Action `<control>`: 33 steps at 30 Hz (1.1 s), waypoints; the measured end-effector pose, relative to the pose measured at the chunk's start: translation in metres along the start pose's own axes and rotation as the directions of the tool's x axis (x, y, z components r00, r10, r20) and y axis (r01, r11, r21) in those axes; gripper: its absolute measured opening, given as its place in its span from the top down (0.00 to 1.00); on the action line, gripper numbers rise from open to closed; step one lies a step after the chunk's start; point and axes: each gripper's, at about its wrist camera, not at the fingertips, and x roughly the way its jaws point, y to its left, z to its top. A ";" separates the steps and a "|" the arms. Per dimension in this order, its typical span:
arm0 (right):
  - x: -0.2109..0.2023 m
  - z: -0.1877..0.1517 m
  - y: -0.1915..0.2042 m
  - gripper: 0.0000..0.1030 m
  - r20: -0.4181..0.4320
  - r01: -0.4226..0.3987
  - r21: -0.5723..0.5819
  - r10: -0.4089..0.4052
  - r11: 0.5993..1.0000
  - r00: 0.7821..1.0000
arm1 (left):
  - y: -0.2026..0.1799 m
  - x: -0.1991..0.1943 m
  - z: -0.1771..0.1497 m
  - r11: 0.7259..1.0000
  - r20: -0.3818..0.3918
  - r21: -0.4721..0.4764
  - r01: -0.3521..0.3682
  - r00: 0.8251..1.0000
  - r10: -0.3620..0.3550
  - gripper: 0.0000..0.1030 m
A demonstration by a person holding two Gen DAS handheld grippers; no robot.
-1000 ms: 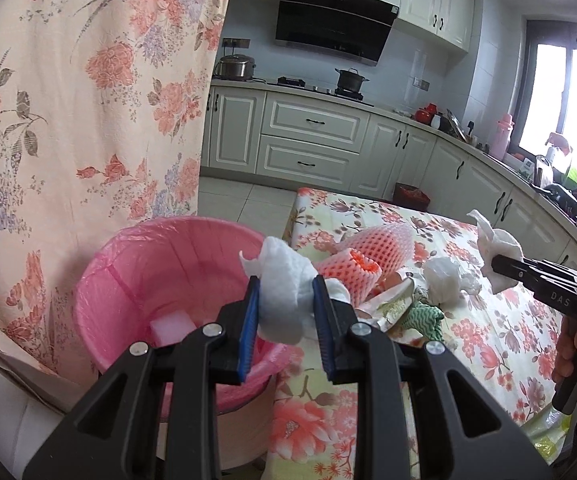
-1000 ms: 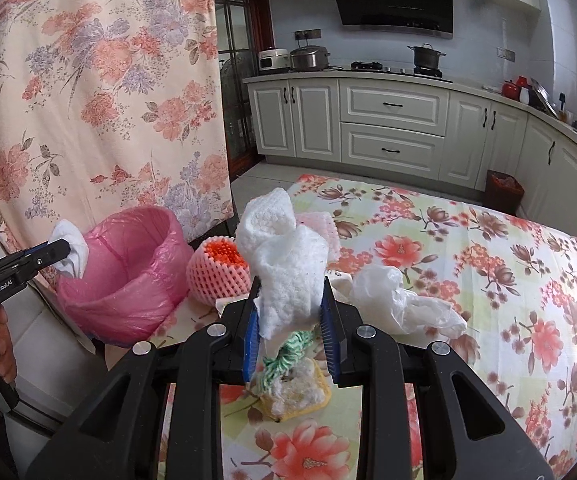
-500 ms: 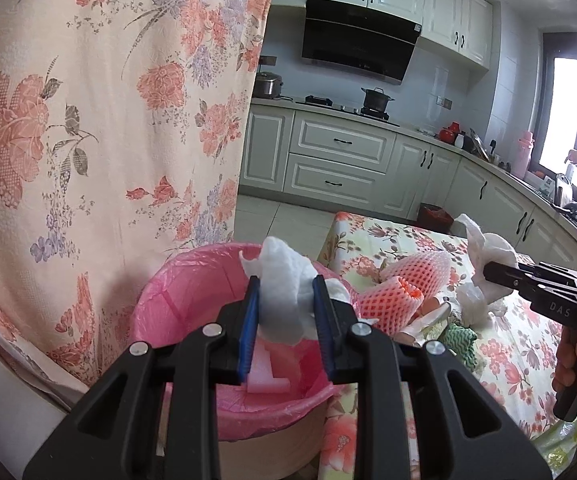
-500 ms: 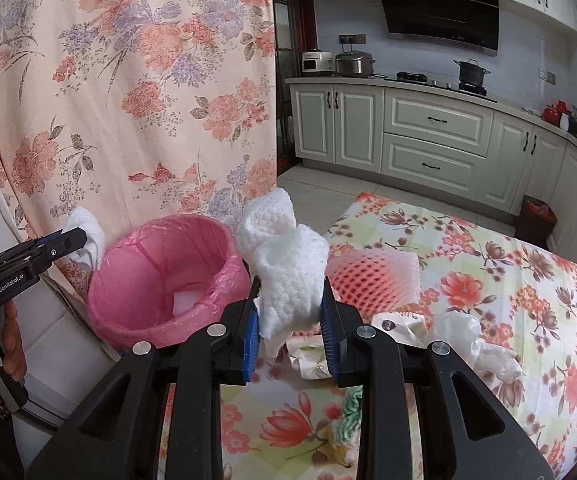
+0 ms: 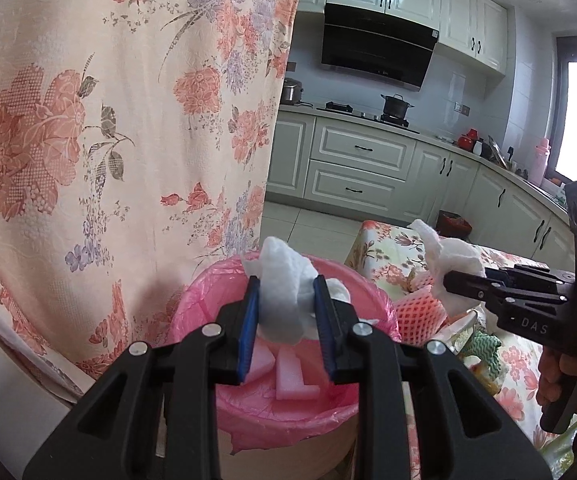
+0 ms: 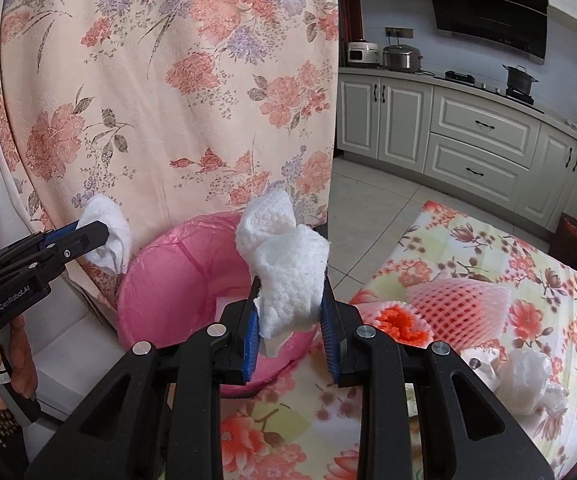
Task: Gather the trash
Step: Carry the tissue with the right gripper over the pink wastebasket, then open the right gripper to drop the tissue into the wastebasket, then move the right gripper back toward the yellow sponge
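My left gripper (image 5: 284, 300) is shut on a crumpled white tissue (image 5: 282, 280) and holds it over the pink-lined trash bin (image 5: 216, 300). White foam pieces (image 5: 292, 376) lie inside the bin. My right gripper (image 6: 290, 308) is shut on another white tissue (image 6: 288, 264), above the bin's near rim (image 6: 160, 304). The left gripper also shows in the right wrist view (image 6: 100, 236) and the right gripper in the left wrist view (image 5: 448, 284).
A floral curtain (image 5: 128, 120) hangs just behind the bin. The floral-clothed table (image 6: 488, 264) carries pink foam fruit nets (image 6: 460, 308), a crumpled white plastic bag (image 6: 528, 376) and a green net (image 5: 484, 348). Kitchen cabinets (image 6: 468, 148) stand behind.
Both grippers have swung left from the table toward the bin, each keeping its tissue. The bin now sits directly under the left gripper and close to the right one.
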 end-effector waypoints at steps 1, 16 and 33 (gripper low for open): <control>0.004 0.001 0.004 0.74 -0.005 -0.007 -0.004 0.007 1.000 1.000 | 0.002 0.000 0.000 1.000 0.001 -0.003 -0.002 1.000 0.002 0.73; 0.050 0.002 0.038 0.73 -0.071 -0.066 -0.031 0.063 0.997 0.995 | 0.022 0.007 -0.007 0.999 -0.017 -0.029 -0.017 1.000 0.017 0.73; 0.063 -0.001 0.045 0.48 -0.095 -0.082 -0.040 0.078 0.996 0.992 | 0.028 0.007 -0.009 0.998 -0.025 -0.058 -0.010 1.000 0.008 0.53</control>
